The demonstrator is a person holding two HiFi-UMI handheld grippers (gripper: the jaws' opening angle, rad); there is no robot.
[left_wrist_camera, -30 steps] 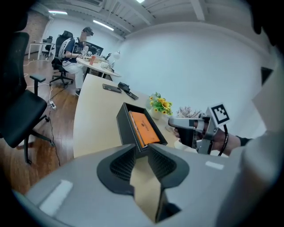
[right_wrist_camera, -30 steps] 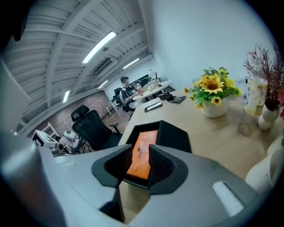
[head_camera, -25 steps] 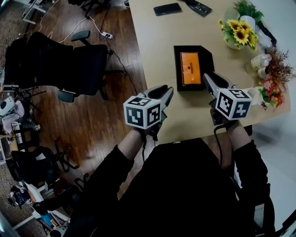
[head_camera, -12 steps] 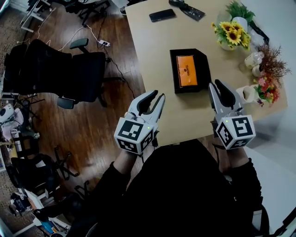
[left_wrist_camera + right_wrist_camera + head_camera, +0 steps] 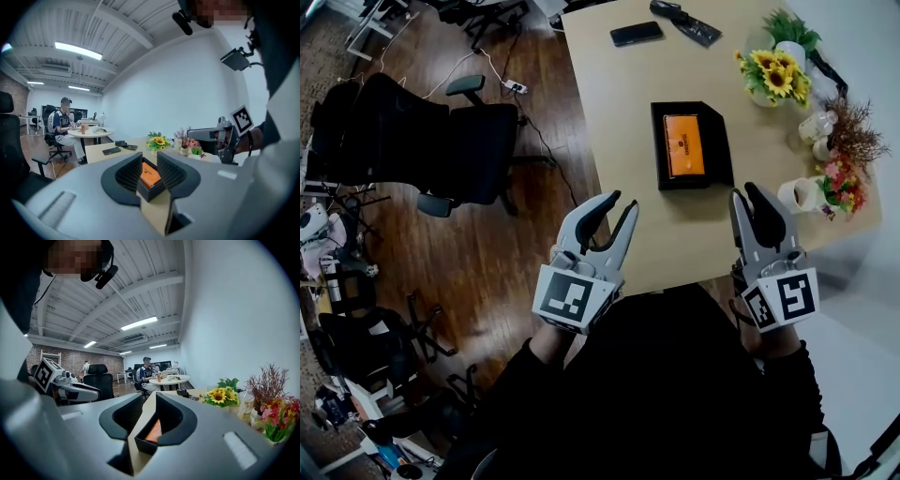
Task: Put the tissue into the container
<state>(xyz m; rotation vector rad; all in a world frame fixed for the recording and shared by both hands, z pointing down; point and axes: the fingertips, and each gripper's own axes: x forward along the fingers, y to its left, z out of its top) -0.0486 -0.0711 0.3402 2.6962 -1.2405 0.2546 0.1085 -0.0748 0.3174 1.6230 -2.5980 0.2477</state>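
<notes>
An orange tissue pack [image 5: 685, 145] lies inside the black container [image 5: 718, 141] in the middle of the wooden table [image 5: 619, 112]. Both grippers hover near the table's front edge, short of the container. My left gripper [image 5: 622, 202] is at the near left, shut to a slit and holding nothing. On the near right, my right gripper [image 5: 746, 194] has its jaws closing, a narrow gap left, nothing between them. The left gripper view looks past its jaws at the container [image 5: 152, 191] and pack [image 5: 150, 174]. The right gripper view shows the container [image 5: 146, 445] too.
A phone [image 5: 636, 34] and a black object [image 5: 684, 21] lie at the far table edge. A sunflower vase [image 5: 773, 75], dried flowers [image 5: 853, 131] and a mug [image 5: 795, 194] line the right side. A black office chair [image 5: 441, 150] stands left of the table.
Both grippers have drawn back from the container toward my body. The right gripper, earlier beside the container's near right corner, now sits nearer the table's front edge.
</notes>
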